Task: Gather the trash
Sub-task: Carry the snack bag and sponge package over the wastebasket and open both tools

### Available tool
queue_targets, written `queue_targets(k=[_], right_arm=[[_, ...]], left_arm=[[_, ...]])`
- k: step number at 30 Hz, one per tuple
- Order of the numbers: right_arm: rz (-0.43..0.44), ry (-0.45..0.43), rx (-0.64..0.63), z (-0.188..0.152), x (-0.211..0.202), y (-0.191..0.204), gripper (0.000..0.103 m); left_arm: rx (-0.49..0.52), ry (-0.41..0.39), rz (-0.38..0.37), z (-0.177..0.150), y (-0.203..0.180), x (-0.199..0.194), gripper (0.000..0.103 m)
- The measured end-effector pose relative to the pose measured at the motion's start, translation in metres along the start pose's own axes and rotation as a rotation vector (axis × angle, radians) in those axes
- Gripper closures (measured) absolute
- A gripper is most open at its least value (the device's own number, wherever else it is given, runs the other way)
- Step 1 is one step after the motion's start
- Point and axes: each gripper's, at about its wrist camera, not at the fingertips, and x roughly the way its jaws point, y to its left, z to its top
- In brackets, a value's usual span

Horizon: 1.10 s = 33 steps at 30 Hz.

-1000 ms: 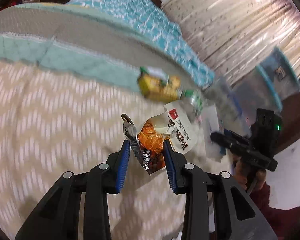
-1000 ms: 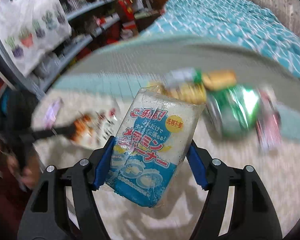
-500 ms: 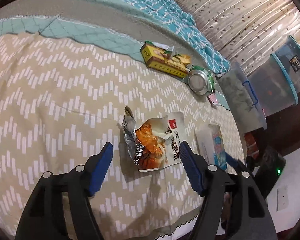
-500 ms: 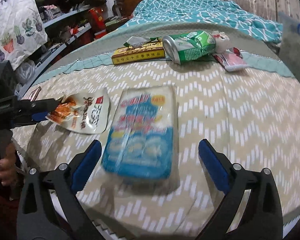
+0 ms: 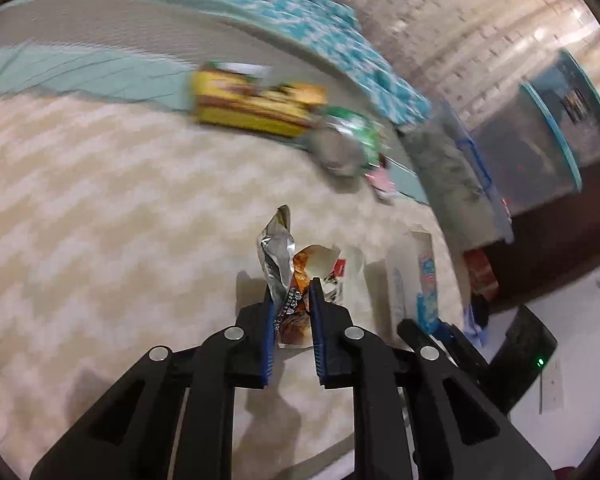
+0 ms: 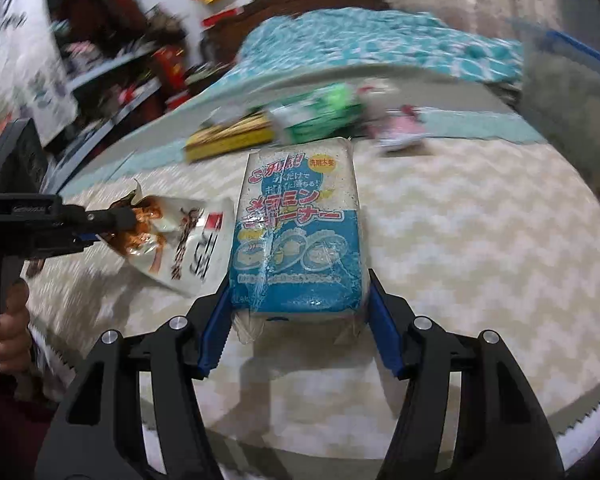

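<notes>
My left gripper (image 5: 291,300) is shut on a crumpled orange and silver snack wrapper (image 5: 288,268) at the near edge of the chevron-patterned bed cover (image 5: 100,220). The wrapper also shows in the right wrist view (image 6: 172,240), with the left gripper (image 6: 112,220) pinching its left end. My right gripper (image 6: 300,292) is shut on a blue and white sponge packet (image 6: 300,232), jaws against its two long sides. That packet appears edge-on in the left wrist view (image 5: 424,280).
Further back on the cover lie a yellow box (image 5: 256,108), a green can (image 5: 348,140) on its side and a small pink wrapper (image 6: 400,132). Clear storage bins (image 5: 540,140) stand to the right of the bed. Shelves (image 6: 112,76) stand at the left.
Half a second ago both grippers were open with the wrapper and packet lying on the cover. Both have now closed, the left on the wrapper and the right on the packet.
</notes>
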Motion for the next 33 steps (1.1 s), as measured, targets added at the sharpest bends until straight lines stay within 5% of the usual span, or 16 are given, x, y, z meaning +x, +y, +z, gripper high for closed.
queue_targets(k=[17,24,26,27,33], right_arm=[[-0.269,-0.181,0.504,-0.004,-0.081,-0.253,0.040],[-0.350,-0.193,0.584,0.000,-0.084,-0.316,0.035],[-0.414,-0.236,0.606,0.002,-0.089,-0.325,0.015],[-0.439,-0.269,0.610,0.001,-0.095,-0.326,0.012],[-0.434,-0.335,0.620,-0.004,-0.111,-0.321,0.012]], left_arm=[[0.431,0.287,-0.195,0.058,-0.277,0.210,0.093],[0.574,0.270,-0.216,0.060,-0.383,0.288,0.092],[0.599,0.256,-0.183,0.056,-0.396,0.306,0.069],[0.607,0.239,-0.143,0.053,-0.400,0.315,0.047],[0.596,0.186,-0.157,0.050,-0.381,0.297,0.045]])
